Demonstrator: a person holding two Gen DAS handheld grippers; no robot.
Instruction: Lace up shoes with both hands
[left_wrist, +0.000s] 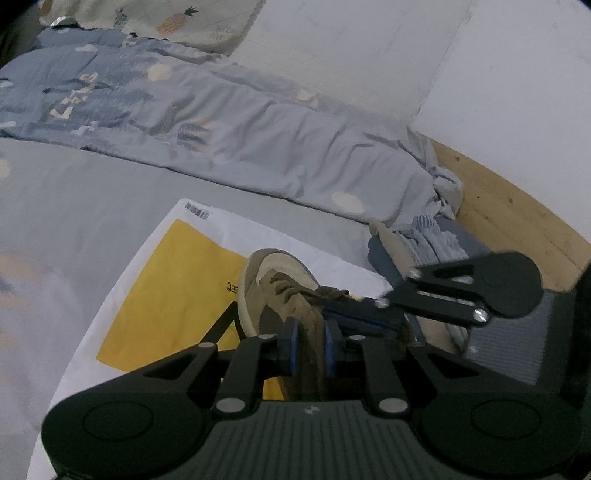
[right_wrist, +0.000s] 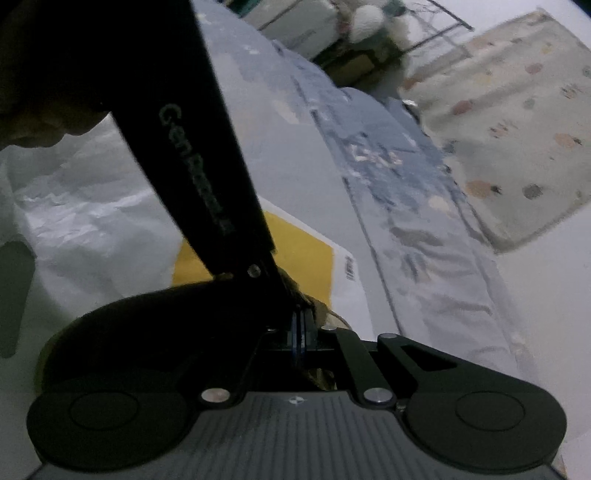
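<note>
A tan and brown suede shoe lies on a white sheet with a yellow panel, toe pointing away. My left gripper is shut on the shoe's brown upper, which fills the gap between the blue pads. My right gripper comes in from the right, its tips at the dark brown lace over the tongue. In the right wrist view that gripper is shut, pads together. Brown shoe material shows just beyond them. Whether a lace is pinched there is hidden. The left gripper's black body crosses that view.
All this rests on a grey-blue bed sheet. A rumpled blue patterned quilt runs behind the shoe, with a pineapple-print pillow at the far end. A bunched blue cloth lies right of the shoe, a wooden board beyond.
</note>
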